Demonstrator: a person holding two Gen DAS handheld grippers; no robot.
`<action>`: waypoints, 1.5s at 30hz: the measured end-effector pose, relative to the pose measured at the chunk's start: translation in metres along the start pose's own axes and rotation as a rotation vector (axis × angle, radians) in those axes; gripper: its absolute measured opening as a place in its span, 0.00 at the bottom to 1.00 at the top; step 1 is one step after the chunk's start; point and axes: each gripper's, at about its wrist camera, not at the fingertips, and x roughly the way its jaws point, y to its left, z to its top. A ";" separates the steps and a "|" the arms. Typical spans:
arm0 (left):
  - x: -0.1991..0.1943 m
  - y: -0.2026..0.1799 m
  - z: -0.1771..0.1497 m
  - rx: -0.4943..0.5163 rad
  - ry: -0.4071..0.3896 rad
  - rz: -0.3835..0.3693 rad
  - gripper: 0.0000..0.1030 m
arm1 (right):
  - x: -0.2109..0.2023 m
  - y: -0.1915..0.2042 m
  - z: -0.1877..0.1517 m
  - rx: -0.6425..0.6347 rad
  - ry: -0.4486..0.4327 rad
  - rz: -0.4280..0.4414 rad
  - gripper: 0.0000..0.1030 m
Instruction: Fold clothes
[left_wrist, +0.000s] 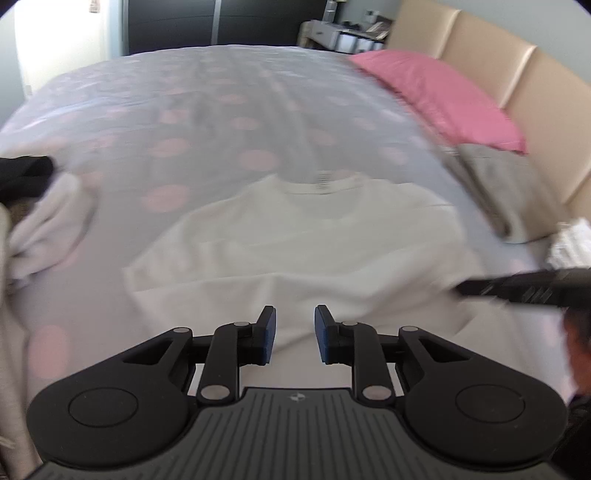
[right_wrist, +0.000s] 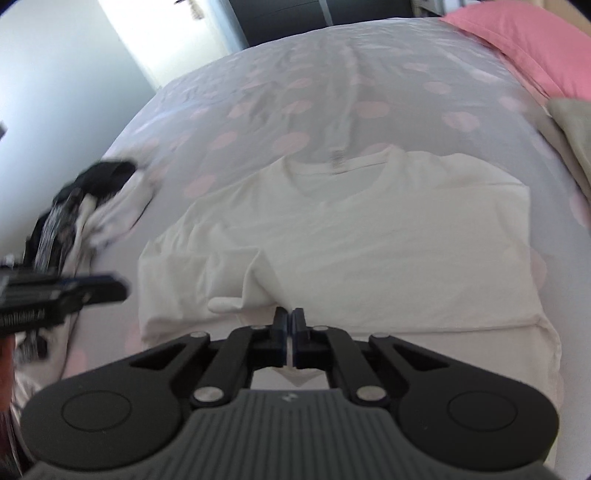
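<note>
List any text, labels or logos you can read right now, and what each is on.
No text reads clearly.
Neck label inside the white T-shirt: print too blurred.
White lettering on the left gripper's side: too blurred.
Small emblem on the gripper body: a logo, no words.

A grey bedspread with pink dots (left_wrist: 207, 122) stretches ahead of the tongs; a pink pillow (left_wrist: 436, 96) lies far ahead to the right (against a beige padded headboard (left_wrist: 517, 70)), a dark wardrobe (left_wrist: 221, 22) beyond.
</note>
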 end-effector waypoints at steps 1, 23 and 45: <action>0.003 0.008 -0.001 -0.002 0.006 0.029 0.20 | 0.002 -0.009 0.007 0.019 -0.020 -0.017 0.02; 0.072 0.030 -0.061 0.219 0.229 0.114 0.40 | 0.054 -0.130 0.038 0.317 -0.020 -0.209 0.42; 0.075 0.061 -0.040 0.042 0.241 0.203 0.21 | 0.047 -0.130 0.043 0.319 -0.030 -0.449 0.14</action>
